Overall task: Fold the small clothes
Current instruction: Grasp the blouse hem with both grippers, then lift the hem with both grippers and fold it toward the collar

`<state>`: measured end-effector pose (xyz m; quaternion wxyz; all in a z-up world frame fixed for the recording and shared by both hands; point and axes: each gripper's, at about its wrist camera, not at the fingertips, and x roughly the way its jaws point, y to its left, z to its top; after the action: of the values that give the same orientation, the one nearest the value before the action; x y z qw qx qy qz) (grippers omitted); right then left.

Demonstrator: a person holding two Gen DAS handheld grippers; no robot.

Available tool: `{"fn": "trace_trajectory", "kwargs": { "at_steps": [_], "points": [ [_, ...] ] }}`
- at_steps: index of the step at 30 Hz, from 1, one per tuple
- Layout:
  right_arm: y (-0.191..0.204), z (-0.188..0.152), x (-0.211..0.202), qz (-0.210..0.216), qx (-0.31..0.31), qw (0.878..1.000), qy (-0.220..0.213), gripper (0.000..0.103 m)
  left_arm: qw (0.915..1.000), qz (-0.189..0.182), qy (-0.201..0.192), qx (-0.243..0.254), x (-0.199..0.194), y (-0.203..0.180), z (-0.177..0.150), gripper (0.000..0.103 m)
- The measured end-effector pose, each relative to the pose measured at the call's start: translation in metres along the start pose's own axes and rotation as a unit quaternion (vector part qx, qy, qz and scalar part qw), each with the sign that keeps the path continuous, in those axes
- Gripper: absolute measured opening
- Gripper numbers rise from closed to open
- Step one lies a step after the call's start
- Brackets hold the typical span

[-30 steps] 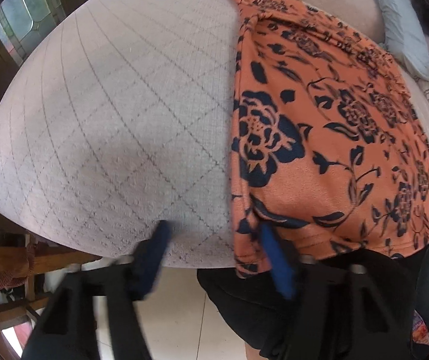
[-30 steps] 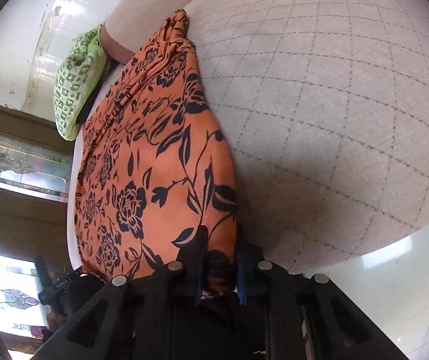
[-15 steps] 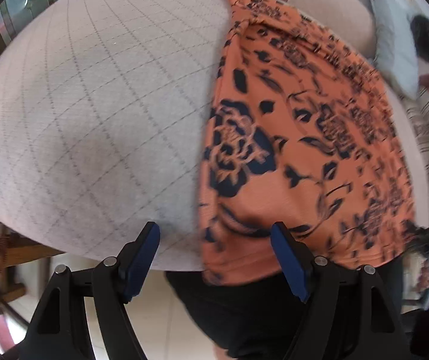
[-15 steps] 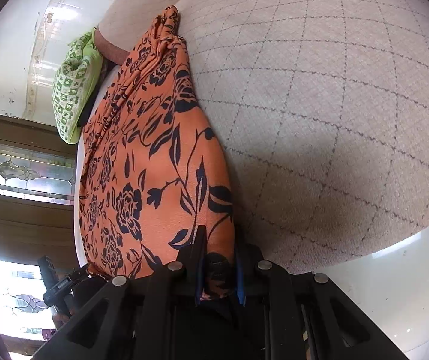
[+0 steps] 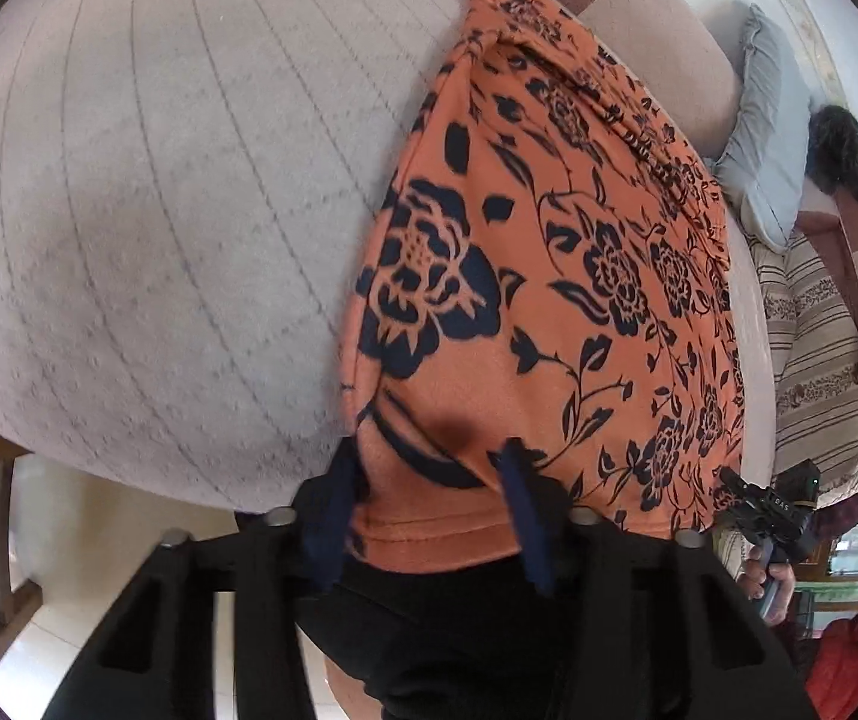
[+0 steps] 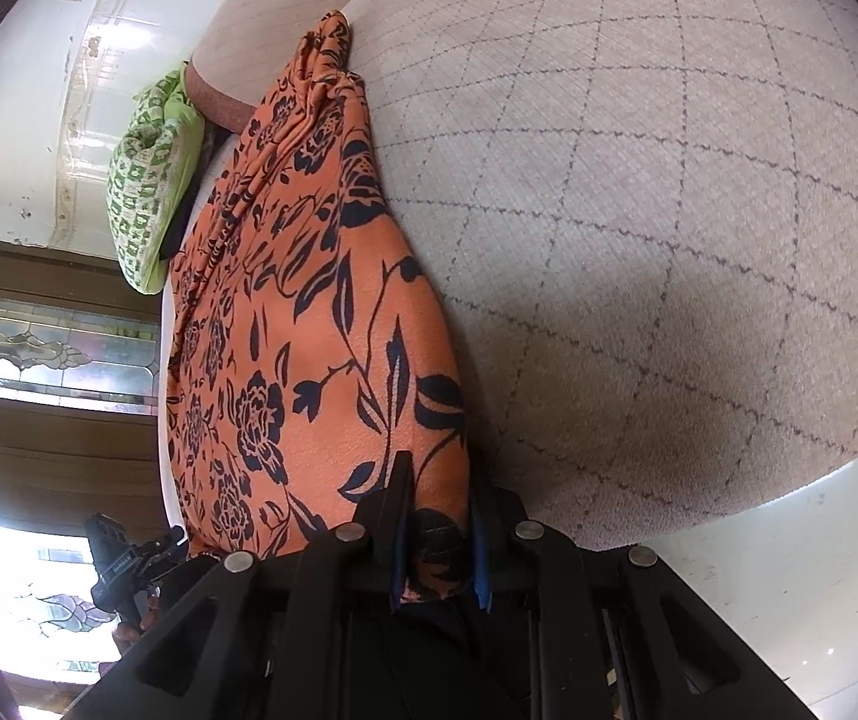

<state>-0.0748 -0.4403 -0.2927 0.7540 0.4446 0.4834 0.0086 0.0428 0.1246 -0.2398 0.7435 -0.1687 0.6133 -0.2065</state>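
Note:
An orange garment with dark blue flowers (image 5: 555, 276) lies along a beige quilted cushion (image 5: 147, 228), its near hem hanging over the front edge. My left gripper (image 5: 429, 468) is open, its blue fingers either side of the garment's near left corner. In the right wrist view the same garment (image 6: 309, 336) runs up the left side of the cushion (image 6: 639, 228). My right gripper (image 6: 438, 492) is shut on the garment's near right corner, with cloth pinched between the pads.
A green patterned pillow (image 6: 150, 180) lies at the far end. A grey pillow (image 5: 771, 138) and a striped cover (image 5: 819, 384) lie to the right. A person in black stands close against the near edge. White tiled floor (image 6: 789, 570) lies below.
My left gripper has moved right and forward onto the garment's near left corner, and its fingers have narrowed around the cloth. My right gripper keeps its hold on the other corner.

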Motion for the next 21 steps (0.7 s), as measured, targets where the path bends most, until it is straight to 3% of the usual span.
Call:
{"fn": "trace_trajectory", "kwargs": {
  "at_steps": [6,10,14,15,18,21],
  "points": [
    [-0.001,0.0,0.0,0.001,0.001,1.0,0.001,0.019,0.9995,-0.01,0.0,-0.029,-0.002,0.01,0.001,0.038],
    [-0.001,-0.001,-0.001,0.002,0.0,1.0,0.0,0.019,0.999,-0.024,0.001,-0.037,-0.002,0.012,0.0,0.046],
    [0.0,-0.003,-0.002,0.004,-0.005,1.0,-0.002,0.019,0.9996,-0.02,-0.004,-0.019,0.001,0.008,0.001,0.045],
    [0.001,-0.003,-0.002,0.001,-0.011,1.0,-0.002,0.019,0.9997,-0.019,-0.006,-0.016,0.001,0.008,0.001,0.043],
    [0.011,-0.003,-0.004,-0.013,-0.024,1.0,0.002,0.017,0.9998,0.009,-0.009,-0.015,0.002,0.012,0.001,0.011],
    [0.027,-0.001,-0.008,0.014,-0.032,0.999,0.005,0.016,0.9991,-0.023,-0.017,-0.033,-0.002,0.022,0.002,0.007]
  ]
}}
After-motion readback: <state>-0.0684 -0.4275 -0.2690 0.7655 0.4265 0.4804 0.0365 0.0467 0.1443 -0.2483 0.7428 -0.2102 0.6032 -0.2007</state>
